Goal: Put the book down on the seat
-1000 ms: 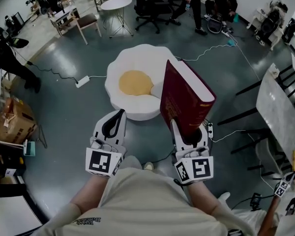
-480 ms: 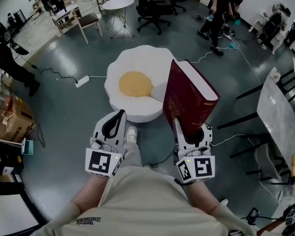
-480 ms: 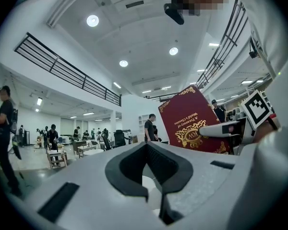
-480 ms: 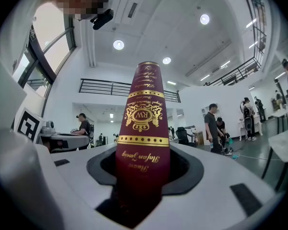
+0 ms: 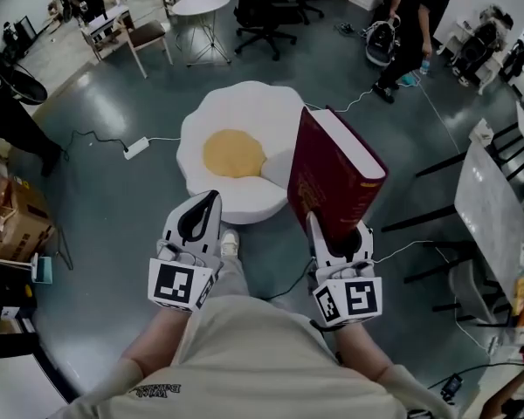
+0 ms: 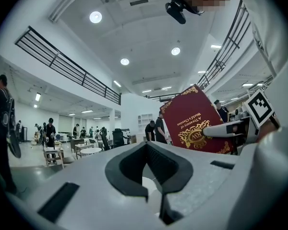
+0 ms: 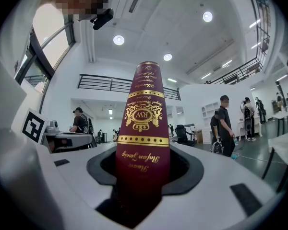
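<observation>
Maroon hardback book point(image 5: 330, 177), thick, with a gold crest and gold bands on its spine, gilt lettering and ornament on the cover, and a pale block of pages along its upper edge. It stands nearly upright in the right gripper point(image 5: 339, 227), lower end sunk between the jaws and top leaning slightly away from the person. In the right gripper view the spine point(image 7: 143, 128) faces the camera and both dark pads press against the covers, jaws held well apart by the book's thickness. The book is off the ground, over the grey-green floor point(image 5: 113, 155), just beside the front right edge of the white egg-shaped seat point(image 5: 244, 107) with its round yellow centre cushion; no part of it rests on the seat.

Both forearms reach forward from the body, grippers side by side at about the same height and apart from each other. The left gripper point(image 5: 207, 206) points toward the seat's near edge, jaw tips together, nothing between them.
</observation>
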